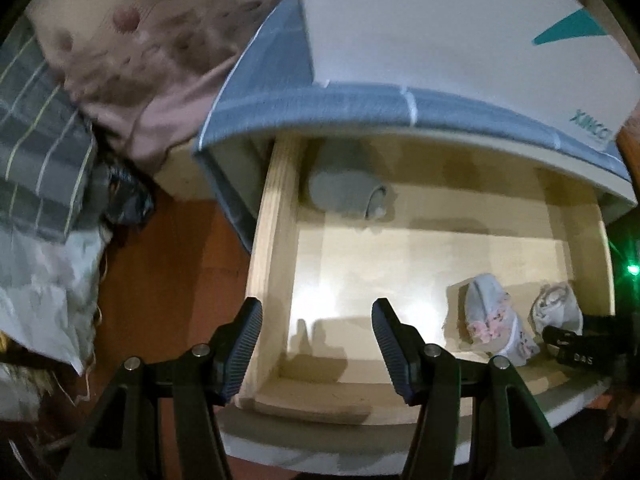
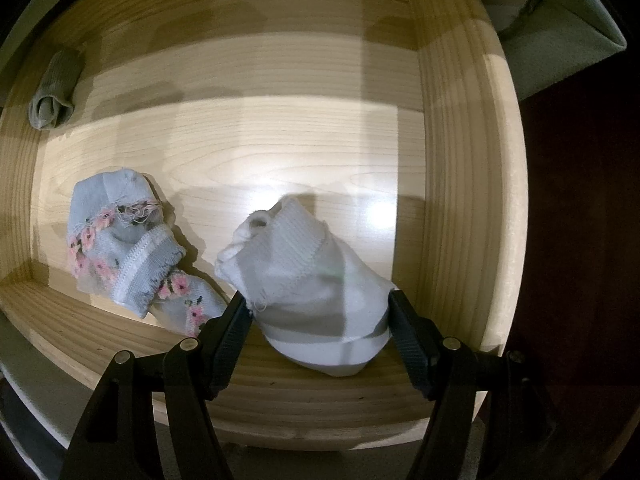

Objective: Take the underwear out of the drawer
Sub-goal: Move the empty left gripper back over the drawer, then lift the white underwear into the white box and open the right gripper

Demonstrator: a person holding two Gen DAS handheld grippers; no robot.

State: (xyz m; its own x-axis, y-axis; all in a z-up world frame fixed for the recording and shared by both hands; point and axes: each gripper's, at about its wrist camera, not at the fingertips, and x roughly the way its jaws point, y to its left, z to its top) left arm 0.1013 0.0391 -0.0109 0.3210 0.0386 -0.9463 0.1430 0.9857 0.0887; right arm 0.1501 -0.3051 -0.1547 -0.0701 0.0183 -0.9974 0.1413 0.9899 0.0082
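Note:
The wooden drawer (image 2: pixel 452 160) stands pulled out. In it lies a white rolled garment (image 2: pixel 312 268), and my right gripper (image 2: pixel 317 298) is shut on it, a pad pressed against each side near the front right corner. A pale blue garment with pink flowers (image 2: pixel 120 248) lies just left of it. At the back left rests a grey rolled garment (image 2: pixel 54 96). In the left wrist view my left gripper (image 1: pixel 316 302) hangs open and empty over the drawer's front left corner (image 1: pixel 272 264), with the floral garment (image 1: pixel 492 320) and white garment (image 1: pixel 556 308) to its right.
A cabinet top covered in blue-grey cloth (image 1: pixel 360 108) overhangs the drawer's back, and a white box (image 1: pixel 440 32) stands on it. Pink bedding (image 1: pixel 140 60) and a plaid cloth (image 1: pixel 40 140) are piled at the left above a reddish floor (image 1: pixel 172 280).

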